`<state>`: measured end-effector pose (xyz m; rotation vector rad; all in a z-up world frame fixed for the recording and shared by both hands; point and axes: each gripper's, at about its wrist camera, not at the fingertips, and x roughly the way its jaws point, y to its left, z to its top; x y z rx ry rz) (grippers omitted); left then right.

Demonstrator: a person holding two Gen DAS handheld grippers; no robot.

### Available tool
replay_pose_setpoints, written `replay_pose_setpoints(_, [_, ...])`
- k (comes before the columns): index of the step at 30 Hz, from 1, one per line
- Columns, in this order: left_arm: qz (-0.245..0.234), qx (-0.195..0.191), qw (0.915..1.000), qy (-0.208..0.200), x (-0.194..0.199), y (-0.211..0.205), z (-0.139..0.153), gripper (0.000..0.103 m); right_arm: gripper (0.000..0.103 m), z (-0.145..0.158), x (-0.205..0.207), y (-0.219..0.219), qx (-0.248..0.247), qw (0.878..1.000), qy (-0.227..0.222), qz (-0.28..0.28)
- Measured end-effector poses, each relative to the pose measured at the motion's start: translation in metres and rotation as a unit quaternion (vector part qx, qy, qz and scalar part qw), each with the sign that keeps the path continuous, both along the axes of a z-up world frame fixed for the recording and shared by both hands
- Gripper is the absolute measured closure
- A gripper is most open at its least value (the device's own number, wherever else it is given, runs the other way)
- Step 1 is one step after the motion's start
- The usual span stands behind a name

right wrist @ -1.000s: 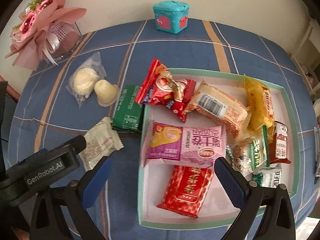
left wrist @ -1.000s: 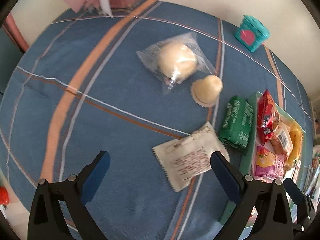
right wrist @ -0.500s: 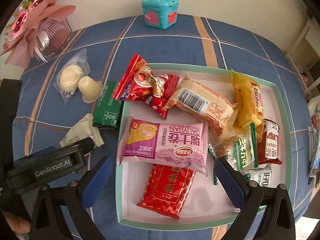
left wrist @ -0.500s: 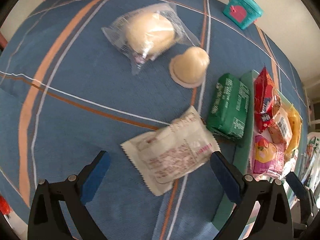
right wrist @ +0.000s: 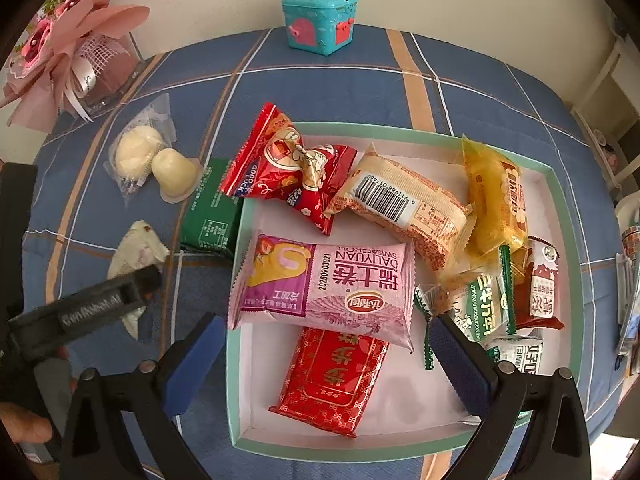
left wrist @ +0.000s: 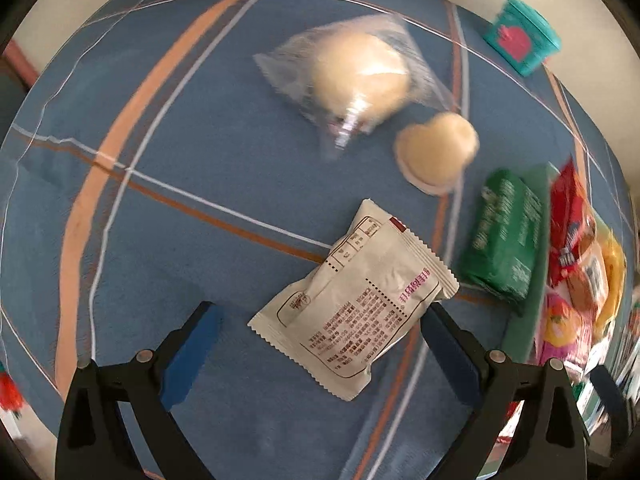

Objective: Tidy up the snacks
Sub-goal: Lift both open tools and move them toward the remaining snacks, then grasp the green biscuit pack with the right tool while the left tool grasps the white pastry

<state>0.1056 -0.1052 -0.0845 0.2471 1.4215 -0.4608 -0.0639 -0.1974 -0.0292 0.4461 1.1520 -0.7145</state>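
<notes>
Left gripper fingers apart around the white packet, lower centre. Right gripper fingers apart above the tray; pink packet reads "DALIYUAN SWISS ROLL".

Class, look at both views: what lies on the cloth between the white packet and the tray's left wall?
The green packet lies between the white packet and the tray, against its left wall. The right wrist view shows it best.
</notes>
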Motion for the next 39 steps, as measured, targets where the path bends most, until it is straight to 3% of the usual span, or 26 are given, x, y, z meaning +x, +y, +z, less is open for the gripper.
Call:
replay_pose_setpoints(5, [0.034, 0.004, 0.9994, -0.008, 0.013, 0.017, 0.002, 0.003, 0.0, 0.007, 0.002, -0.002, 0.008, 0.999, -0.035, -0.003])
replay_pose_setpoints(10, [0.057, -0.01, 0.9979, -0.03, 0.027, 0.029, 0.011, 0.003, 0.0, 0.022, 0.008, 0.0, 0.005, 0.995, -0.098, 0.002])
replay_pose_setpoints(14, [0.049, -0.014, 0.9973, -0.052, 0.034, 0.032, 0.015, 0.003, 0.0, 0.032, 0.016, 0.001, -0.003, 0.991, -0.135, 0.012])
replay_pose_setpoints(22, [0.036, -0.04, 0.9961, -0.07, 0.038, 0.045, 0.028, 0.003, 0.0, 0.037, 0.032, -0.007, 0.03, 0.983, -0.182, 0.013])
replay_pose_setpoints(28, [0.017, -0.034, 0.9977, -0.056, 0.042, 0.046, 0.035, 0.003, 0.002, 0.042, 0.039, -0.009, 0.026, 0.981, -0.19, 0.009])
replay_pose_setpoints(32, [0.015, -0.028, 0.998, -0.054, 0.037, 0.044, 0.027, 0.003, 0.011, 0.038, 0.053, -0.006, 0.018, 0.986, -0.167, 0.023])
replay_pose_setpoints(39, [-0.007, -0.028, 0.9988, -0.041, 0.035, 0.038, 0.026, 0.003, 0.024, 0.018, 0.075, -0.007, 0.048, 0.989, -0.136, 0.023])
